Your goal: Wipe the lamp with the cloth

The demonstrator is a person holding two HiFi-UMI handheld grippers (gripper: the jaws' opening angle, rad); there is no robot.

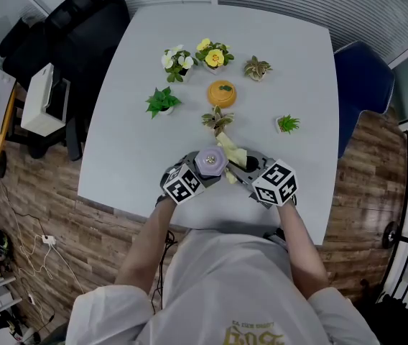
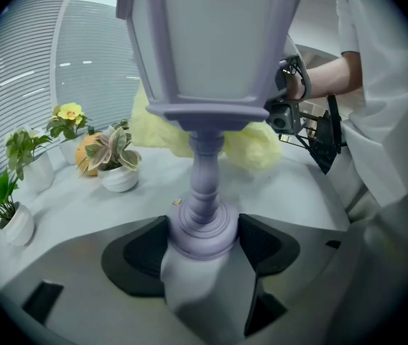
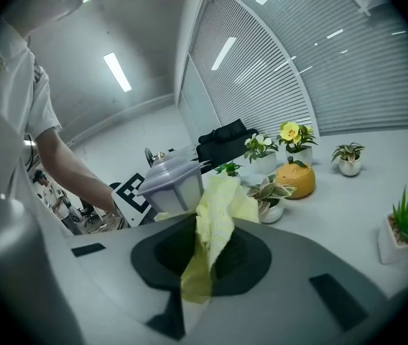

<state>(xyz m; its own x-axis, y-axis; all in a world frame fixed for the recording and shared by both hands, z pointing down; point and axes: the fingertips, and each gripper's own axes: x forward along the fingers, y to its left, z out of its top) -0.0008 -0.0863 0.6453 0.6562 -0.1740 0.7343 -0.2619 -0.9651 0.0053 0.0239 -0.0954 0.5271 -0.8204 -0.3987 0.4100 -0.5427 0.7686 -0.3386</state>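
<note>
Your left tool is clamped on the round foot of the pale lilac, lantern-shaped lamp, with its dark pads hugging the base on either side of the turned stem. The lamp is near the front edge of the white surface, right in front of you. Your right tool is pinching a soft, pale yellow knitted cloth. The cloth spills up out of the jaws and seems to rest against the far side of the lantern housing, though the left gripper view is too crowded to be sure of contact.

The lamp looks like smooth moulded plastic, so expect it to be light, stiff, a little slippery, and top-heavy on that slim stem. The base is the sound place to hold it, because pushing on the hood could tip it. The cloth is limp and will bunch, so lead with a loose fold. Small potted plants and an orange pumpkin ornament sit well behind
</note>
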